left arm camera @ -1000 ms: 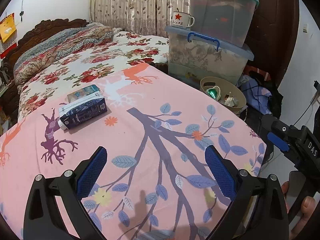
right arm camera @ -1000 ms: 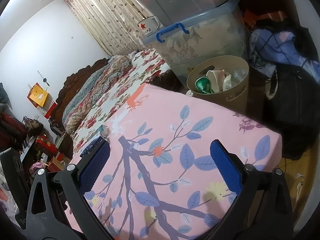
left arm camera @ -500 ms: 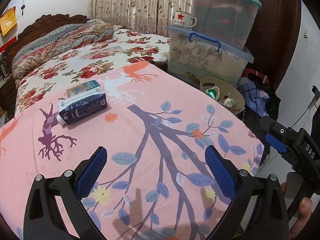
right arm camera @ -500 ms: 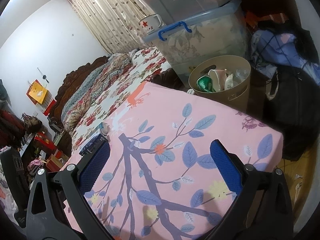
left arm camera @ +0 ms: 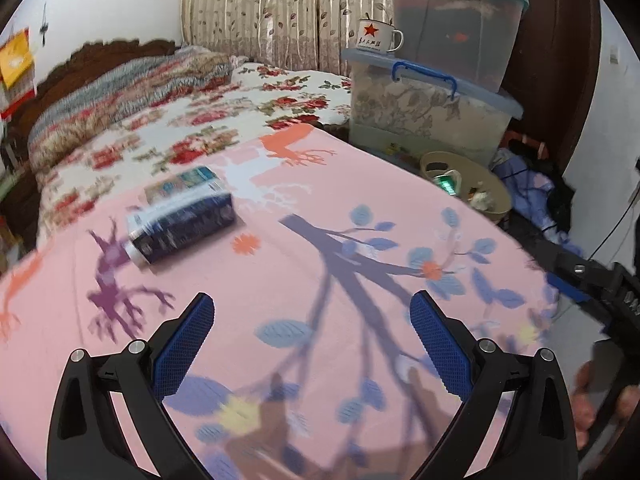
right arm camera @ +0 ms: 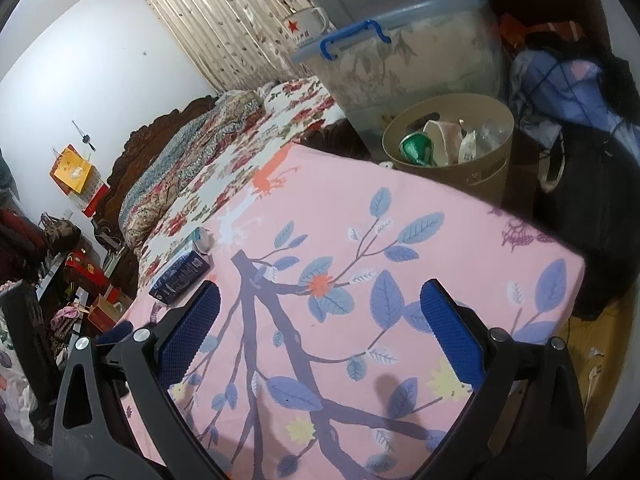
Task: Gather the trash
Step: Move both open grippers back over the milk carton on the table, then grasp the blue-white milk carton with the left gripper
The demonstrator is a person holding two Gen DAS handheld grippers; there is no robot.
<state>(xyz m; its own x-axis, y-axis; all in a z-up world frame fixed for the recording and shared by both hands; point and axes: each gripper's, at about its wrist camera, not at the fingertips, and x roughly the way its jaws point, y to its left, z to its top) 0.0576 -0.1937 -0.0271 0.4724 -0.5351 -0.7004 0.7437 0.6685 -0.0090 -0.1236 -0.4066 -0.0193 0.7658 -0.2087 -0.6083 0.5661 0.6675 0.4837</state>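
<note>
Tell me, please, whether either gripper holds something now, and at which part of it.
Nothing is held. The left gripper and the right gripper are both open above the pink sheet; the dark blue carton lies untouched.

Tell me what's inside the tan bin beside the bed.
The tan bin holds a green can, a crumpled paper cup and clear plastic wrappers; anything beneath them is hidden.

We are looking at a home bedroom: a bed [left arm camera: 168,120] with floral bedding is lying below curtains [left arm camera: 280,12], stacked storage bins [left arm camera: 432,116] standing beside it.
</note>
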